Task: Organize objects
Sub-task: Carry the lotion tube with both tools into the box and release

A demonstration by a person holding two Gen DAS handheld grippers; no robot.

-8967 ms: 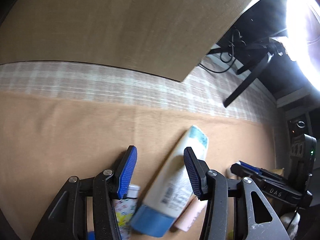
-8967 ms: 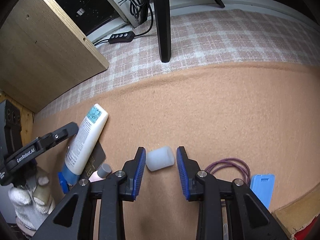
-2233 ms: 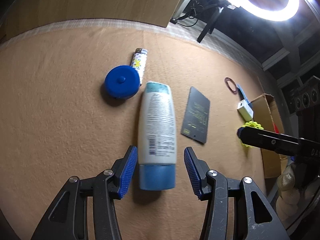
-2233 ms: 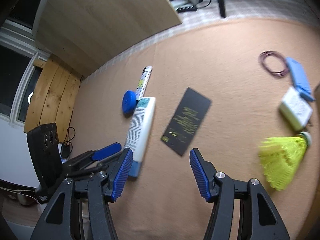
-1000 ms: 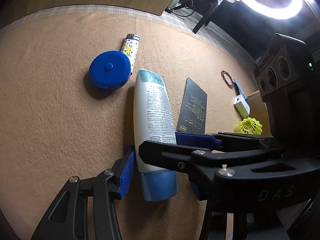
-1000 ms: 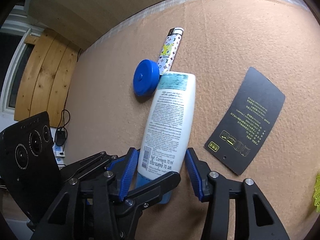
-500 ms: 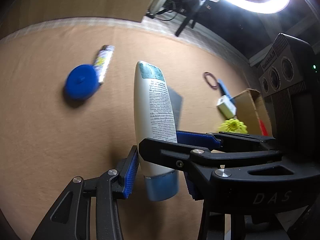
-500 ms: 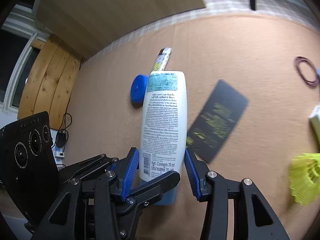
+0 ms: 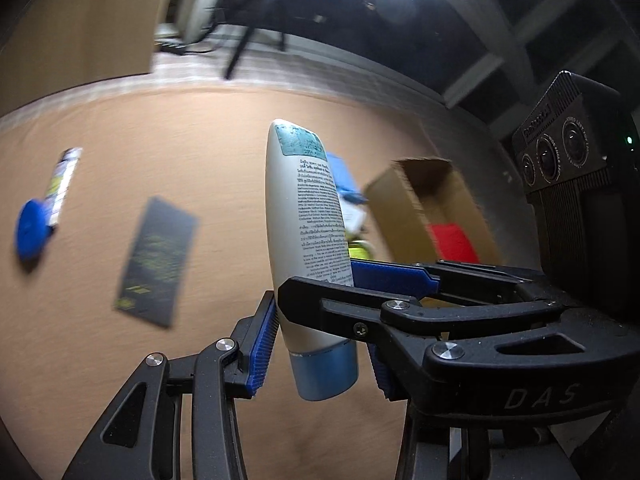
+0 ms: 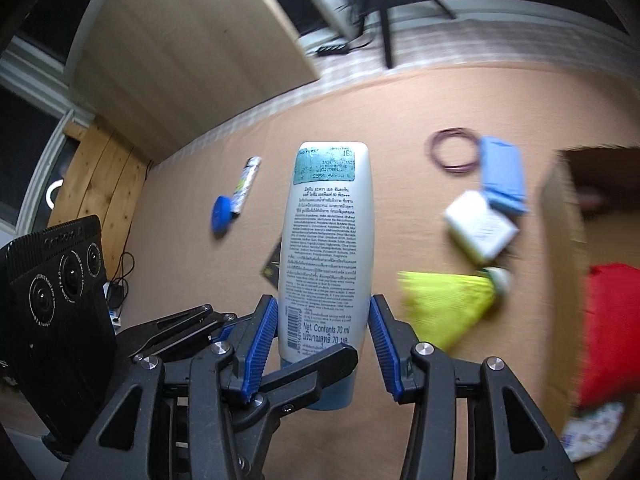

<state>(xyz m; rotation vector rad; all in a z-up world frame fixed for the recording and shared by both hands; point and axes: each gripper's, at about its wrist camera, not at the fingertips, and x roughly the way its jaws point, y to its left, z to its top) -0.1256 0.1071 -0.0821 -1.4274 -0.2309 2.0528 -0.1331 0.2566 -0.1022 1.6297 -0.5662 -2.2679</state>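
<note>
A white lotion tube with a blue cap [image 9: 306, 240] is held up above the tan cloth, also seen in the right wrist view [image 10: 326, 248]. My left gripper [image 9: 320, 344] and my right gripper [image 10: 324, 344] are both shut on its lower end, near the cap, crossing each other. An open cardboard box [image 9: 432, 208] with a red item inside lies ahead to the right; it also shows at the right edge of the right wrist view [image 10: 560, 248].
On the cloth lie a black card [image 9: 158, 270], a blue round disc [image 9: 28, 230], a patterned lighter [image 9: 62, 184], a yellow shuttlecock [image 10: 448, 308], a white box [image 10: 478, 232], a blue case [image 10: 502, 178] and a purple band [image 10: 454, 150]. A wooden board [image 10: 192, 56] stands behind.
Both grippers have lifted the tube higher and swung it right toward the cardboard box; the disc, lighter and card have slid left in view.
</note>
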